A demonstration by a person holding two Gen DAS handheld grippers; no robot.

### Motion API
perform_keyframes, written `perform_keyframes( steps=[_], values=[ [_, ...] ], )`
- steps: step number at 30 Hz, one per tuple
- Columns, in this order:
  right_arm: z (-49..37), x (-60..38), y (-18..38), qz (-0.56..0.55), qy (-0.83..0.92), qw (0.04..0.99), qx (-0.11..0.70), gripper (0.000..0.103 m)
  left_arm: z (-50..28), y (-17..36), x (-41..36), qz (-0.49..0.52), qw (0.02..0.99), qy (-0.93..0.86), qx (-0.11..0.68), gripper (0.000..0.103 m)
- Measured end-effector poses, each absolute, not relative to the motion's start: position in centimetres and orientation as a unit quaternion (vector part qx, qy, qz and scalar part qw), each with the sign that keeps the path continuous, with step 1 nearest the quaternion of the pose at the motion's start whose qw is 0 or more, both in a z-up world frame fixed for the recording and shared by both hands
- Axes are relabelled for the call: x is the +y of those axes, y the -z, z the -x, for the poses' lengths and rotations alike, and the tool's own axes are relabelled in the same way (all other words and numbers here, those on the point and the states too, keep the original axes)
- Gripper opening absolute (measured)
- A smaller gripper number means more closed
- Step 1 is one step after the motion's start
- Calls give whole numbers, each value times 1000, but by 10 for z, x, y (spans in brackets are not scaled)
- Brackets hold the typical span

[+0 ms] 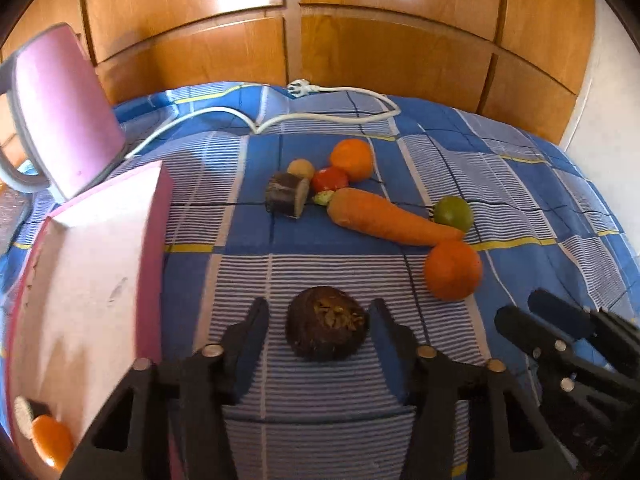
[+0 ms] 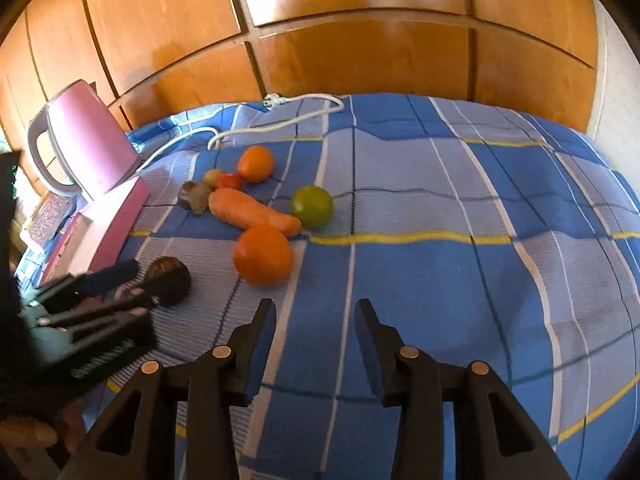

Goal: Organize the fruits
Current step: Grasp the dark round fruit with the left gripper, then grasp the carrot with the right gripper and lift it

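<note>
A dark round beet-like vegetable [image 1: 326,328] lies on the blue checked cloth [image 1: 320,272] between the open fingers of my left gripper [image 1: 320,316], untouched by either finger. It also shows in the right wrist view [image 2: 168,280], with the left gripper [image 2: 136,284] around it. Beyond lie a near orange [image 1: 453,270], a carrot [image 1: 388,218], a green lime [image 1: 453,213], a far orange [image 1: 352,159], a red tomato [image 1: 330,180], a cut dark root piece [image 1: 287,199] and a small yellowish fruit [image 1: 301,168]. My right gripper [image 2: 316,316] is open and empty over the cloth, near the near orange [image 2: 263,254].
A pink tray [image 1: 88,280] stands at the left with an orange fruit [image 1: 52,442] in its near corner. A pink kettle [image 1: 64,112] stands behind it. A white power cord [image 1: 320,114] lies across the back. Wooden cupboard doors [image 1: 320,20] close off the far side.
</note>
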State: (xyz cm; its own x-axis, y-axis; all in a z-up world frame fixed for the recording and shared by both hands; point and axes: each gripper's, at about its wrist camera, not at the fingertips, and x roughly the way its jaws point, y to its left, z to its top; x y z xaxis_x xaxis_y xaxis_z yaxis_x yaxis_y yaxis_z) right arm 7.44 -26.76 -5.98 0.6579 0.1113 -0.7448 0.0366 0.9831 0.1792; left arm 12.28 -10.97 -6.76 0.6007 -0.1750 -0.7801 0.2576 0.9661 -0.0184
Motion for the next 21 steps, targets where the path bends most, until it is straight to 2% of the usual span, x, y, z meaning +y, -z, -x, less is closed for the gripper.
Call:
perform_keyframes(
  steps=[4, 21],
  values=[
    [-86, -269, 51, -90, -30, 910, 404, 43, -120, 71, -114, -54, 903, 119, 409, 43],
    [-167, -239, 46, -32, -142, 898, 415, 43, -156, 81, -101, 9, 900, 79, 429, 41]
  ],
)
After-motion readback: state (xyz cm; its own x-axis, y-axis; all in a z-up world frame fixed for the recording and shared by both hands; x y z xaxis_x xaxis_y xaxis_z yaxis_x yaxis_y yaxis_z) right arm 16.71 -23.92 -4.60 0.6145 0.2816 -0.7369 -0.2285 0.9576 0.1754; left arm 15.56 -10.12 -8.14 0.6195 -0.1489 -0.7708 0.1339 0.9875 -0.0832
